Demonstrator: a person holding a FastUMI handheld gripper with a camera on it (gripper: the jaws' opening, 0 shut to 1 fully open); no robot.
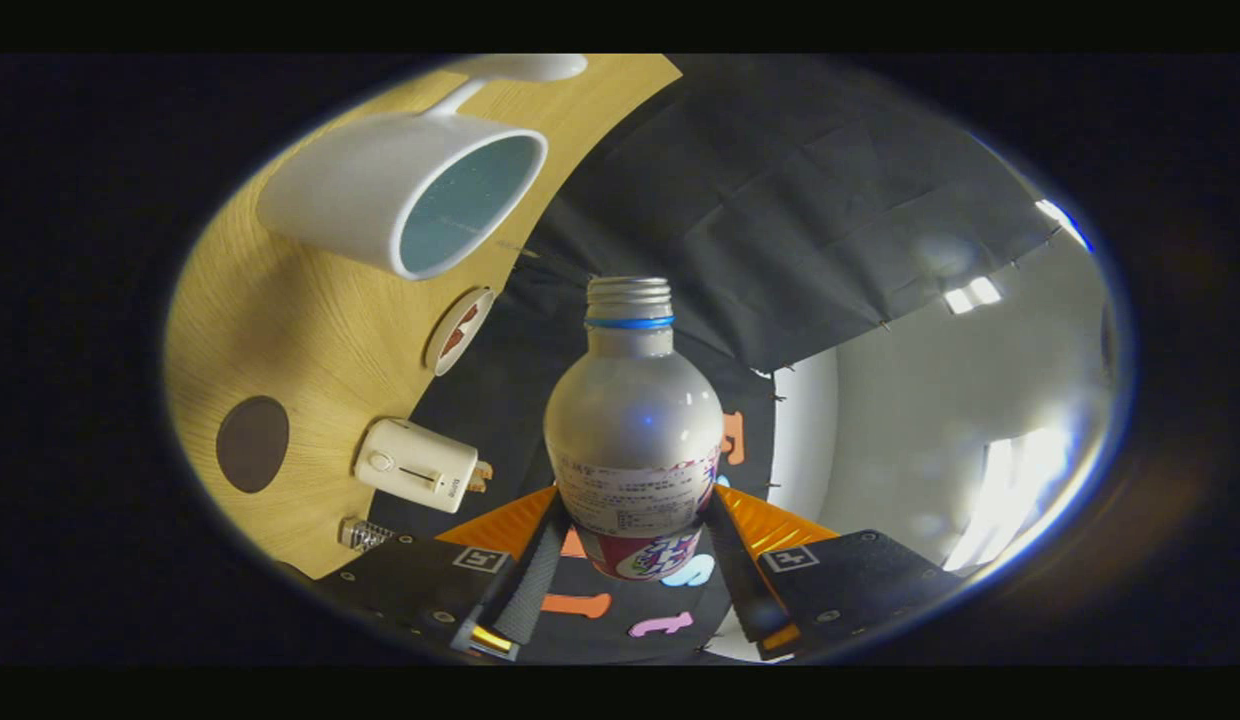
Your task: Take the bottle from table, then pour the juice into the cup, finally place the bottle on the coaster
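The hand-held gripper (632, 540) is clamped on the uncapped bottle (632, 430), lifted off the desk (310, 330) and tilted sideways near the white cup (400, 195). The pick-up looks done; finishing the pour and reaching the dark coaster (252, 443) remain.

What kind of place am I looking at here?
Probably a small booth set up for recording tabletop chores. A wooden table holds a white cup, a coaster and a plug adapter, with black cloth hung behind. The gripper holds a bottle.
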